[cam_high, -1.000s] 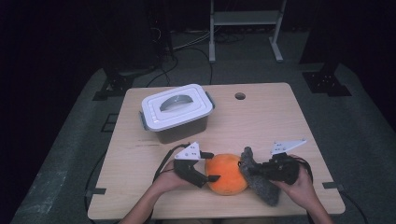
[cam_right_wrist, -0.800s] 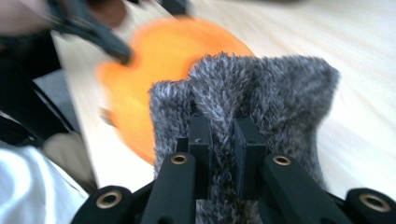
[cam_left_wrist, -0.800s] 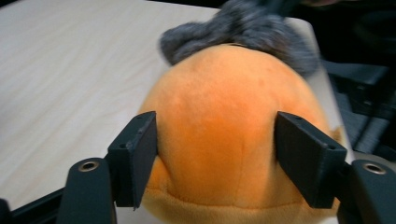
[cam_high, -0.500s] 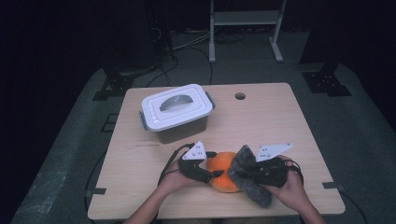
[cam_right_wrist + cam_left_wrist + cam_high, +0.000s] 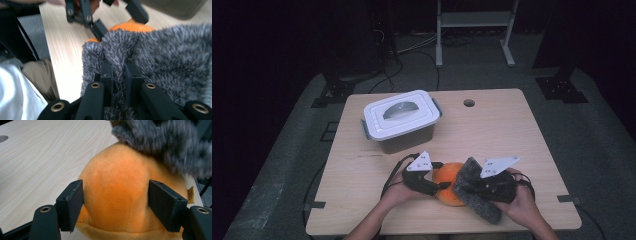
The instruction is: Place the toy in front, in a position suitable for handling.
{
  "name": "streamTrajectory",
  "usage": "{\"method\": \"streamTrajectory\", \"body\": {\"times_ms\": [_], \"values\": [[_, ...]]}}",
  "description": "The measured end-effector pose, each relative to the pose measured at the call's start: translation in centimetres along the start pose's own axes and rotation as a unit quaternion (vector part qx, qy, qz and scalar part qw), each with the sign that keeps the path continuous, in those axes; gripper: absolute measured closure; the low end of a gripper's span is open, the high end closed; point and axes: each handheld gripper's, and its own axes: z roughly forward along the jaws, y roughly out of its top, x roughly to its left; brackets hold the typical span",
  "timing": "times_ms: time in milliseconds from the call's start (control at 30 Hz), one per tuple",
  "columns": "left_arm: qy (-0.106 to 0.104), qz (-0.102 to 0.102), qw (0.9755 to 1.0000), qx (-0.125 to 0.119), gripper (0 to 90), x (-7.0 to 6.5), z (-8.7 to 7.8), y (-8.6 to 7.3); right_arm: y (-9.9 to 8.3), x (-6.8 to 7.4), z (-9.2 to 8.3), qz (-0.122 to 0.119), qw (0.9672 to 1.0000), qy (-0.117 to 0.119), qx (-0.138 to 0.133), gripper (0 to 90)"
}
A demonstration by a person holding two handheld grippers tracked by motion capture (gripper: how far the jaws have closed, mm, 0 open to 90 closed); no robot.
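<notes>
At the near edge of the table, right of centre, sits the orange plush ball. Left gripper reaches in level from the left, forearm entering from the near edge; its jaws have just been closing and now press the ball's flanks. Right gripper comes from the right, jaws pinched on the grey furry cloth, which appears draped against the ball's right side. White lidded box stands farther back, left of centre.
</notes>
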Motion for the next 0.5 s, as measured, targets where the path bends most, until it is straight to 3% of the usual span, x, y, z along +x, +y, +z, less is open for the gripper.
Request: {"method": "streamTrajectory", "body": {"times_ms": [267,333,433,500], "values": [[0.004,0.006,1.0000,-0.001,29.4,-0.1,-0.1,0.1,-1.8,-0.6,-0.9,0.012,0.9997,-0.007,0.019,79.0],[0.006,0.006,1.0000,-0.001,29.4,-0.1,0.0,0.2,-1.6,-0.4,-1.1,0.015,0.9998,-0.006,0.011,78.9],[0.019,0.012,0.9998,-0.001,29.2,-0.2,0.1,0.2,-0.6,0.5,-0.9,0.000,1.0000,-0.001,-0.002,78.9],[0.029,0.018,0.9994,0.000,29.2,-0.3,0.1,0.3,0.0,1.1,-0.2,-0.014,0.9999,-0.002,0.007,78.9]]}}
